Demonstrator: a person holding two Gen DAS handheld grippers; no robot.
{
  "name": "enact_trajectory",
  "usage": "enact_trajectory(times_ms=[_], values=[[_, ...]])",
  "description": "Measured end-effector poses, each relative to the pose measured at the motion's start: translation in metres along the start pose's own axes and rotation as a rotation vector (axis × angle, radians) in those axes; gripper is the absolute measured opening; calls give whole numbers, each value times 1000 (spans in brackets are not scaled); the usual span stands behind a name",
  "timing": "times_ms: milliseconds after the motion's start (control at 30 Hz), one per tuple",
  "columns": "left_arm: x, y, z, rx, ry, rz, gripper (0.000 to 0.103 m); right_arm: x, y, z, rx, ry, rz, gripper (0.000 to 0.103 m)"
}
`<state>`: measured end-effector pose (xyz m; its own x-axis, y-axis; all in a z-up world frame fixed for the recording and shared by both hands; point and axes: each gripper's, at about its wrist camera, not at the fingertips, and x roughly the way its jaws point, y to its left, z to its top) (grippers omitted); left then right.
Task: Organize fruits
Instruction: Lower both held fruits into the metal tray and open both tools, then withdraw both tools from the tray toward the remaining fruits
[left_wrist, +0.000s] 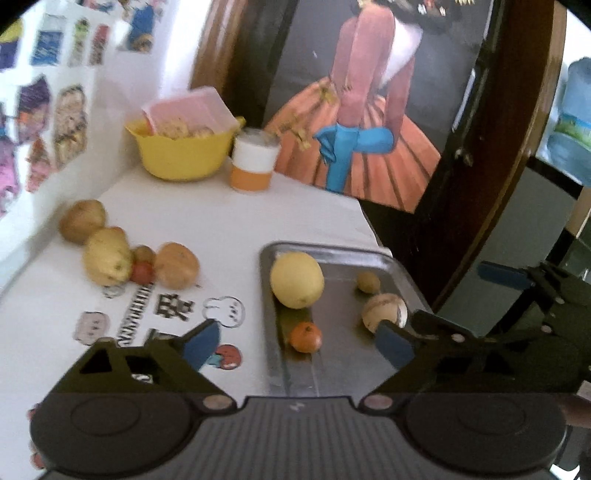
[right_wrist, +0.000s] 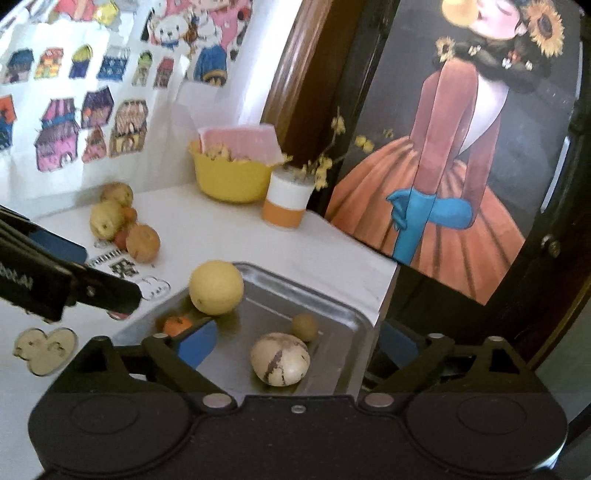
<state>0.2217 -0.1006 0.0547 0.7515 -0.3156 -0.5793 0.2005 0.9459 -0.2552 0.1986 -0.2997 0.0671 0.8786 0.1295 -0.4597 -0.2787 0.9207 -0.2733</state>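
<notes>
Both tools gape over the metal tray, neither gripping anything.

My left tool (left_wrist: 297, 341) hangs with its fingers spread apart above the near end of the tray (left_wrist: 332, 253); my right tool (right_wrist: 295, 343) is likewise wide open, just over the cream, brown-streaked fruit (right_wrist: 280, 363). On the tray lie a big yellow citrus (left_wrist: 297, 279), a small mandarin (left_wrist: 306, 336), the streaked fruit and a small brownish round fruit (right_wrist: 305, 326). On the white bench (left_wrist: 221, 221), well left of the tray, a huddle of pears (left_wrist: 107, 256) and other fruit sits touching; a yellow bowl (left_wrist: 183, 155) and an orange-and-white cup (left_wrist: 253, 164) stand at the back.
</notes>
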Motion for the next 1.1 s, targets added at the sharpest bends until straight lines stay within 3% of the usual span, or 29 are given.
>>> enact_trajectory(times_ms=[233,400,900,1100], values=[[-45,14,-3,-4,-66,52,102,-43,19,8,9,-27,24,102],[-75,30,-15,17,-70,100,102,-69,32,8,59,9,89,102],[-123,103,-73,1,71,255,103,-82,116,-24,13,271,348,102],[-127,130,-85,-12,148,317,103,-76,145,-22,-10,295,426,102]])
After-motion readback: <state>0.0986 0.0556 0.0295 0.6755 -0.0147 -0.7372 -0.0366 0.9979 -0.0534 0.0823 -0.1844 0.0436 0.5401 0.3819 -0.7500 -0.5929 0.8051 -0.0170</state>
